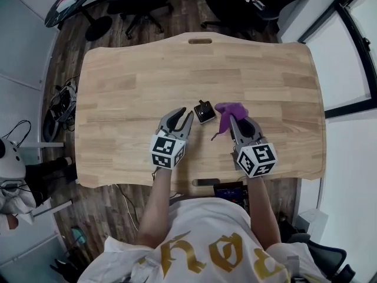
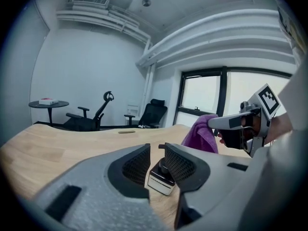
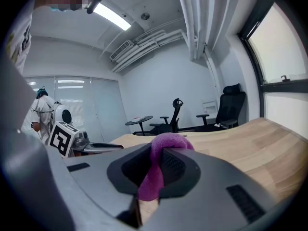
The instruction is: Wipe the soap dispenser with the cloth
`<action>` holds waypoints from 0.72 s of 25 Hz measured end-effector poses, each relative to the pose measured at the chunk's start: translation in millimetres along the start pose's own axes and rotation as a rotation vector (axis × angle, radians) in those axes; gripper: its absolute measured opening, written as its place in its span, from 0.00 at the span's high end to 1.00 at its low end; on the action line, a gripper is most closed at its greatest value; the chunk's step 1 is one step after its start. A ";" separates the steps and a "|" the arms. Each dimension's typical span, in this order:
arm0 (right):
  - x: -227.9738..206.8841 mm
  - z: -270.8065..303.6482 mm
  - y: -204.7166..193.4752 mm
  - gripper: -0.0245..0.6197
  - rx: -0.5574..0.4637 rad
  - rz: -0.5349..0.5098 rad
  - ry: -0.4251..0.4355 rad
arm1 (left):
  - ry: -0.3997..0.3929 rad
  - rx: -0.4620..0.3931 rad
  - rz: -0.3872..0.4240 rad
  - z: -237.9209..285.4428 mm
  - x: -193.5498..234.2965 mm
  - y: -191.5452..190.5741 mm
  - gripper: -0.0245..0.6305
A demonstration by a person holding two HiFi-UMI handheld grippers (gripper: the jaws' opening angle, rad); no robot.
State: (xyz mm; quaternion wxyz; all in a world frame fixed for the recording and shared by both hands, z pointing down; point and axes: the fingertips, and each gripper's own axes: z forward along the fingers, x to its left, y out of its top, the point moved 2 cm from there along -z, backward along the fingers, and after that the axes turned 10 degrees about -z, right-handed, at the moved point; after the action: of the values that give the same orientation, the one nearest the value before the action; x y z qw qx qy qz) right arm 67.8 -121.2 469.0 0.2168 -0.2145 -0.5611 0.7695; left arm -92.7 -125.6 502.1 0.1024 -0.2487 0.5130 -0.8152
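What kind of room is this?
Most likely an office or meeting room: a big wooden table, black swivel chairs beyond it, and a large window along one wall.

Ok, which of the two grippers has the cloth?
The right gripper, its jaws shut on the purple cloth. The left gripper grips nothing: its jaws stand slightly apart, the soap dispenser seen between them.

Cloth (image 1: 231,109) purple, soap dispenser (image 1: 204,112) blk w/ white base, table (image 1: 129,81) light wood grain.
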 end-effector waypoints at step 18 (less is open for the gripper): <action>-11.7 25.1 -43.7 0.90 0.119 0.040 0.049 | -0.078 0.152 -0.029 47.1 7.1 -64.9 0.55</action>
State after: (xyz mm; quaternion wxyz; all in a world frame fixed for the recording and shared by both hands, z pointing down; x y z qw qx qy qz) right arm 67.0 -135.2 518.7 0.2274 -0.2313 -0.5042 0.8004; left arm -69.0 -136.2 578.3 0.1290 -0.2794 0.4416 -0.8428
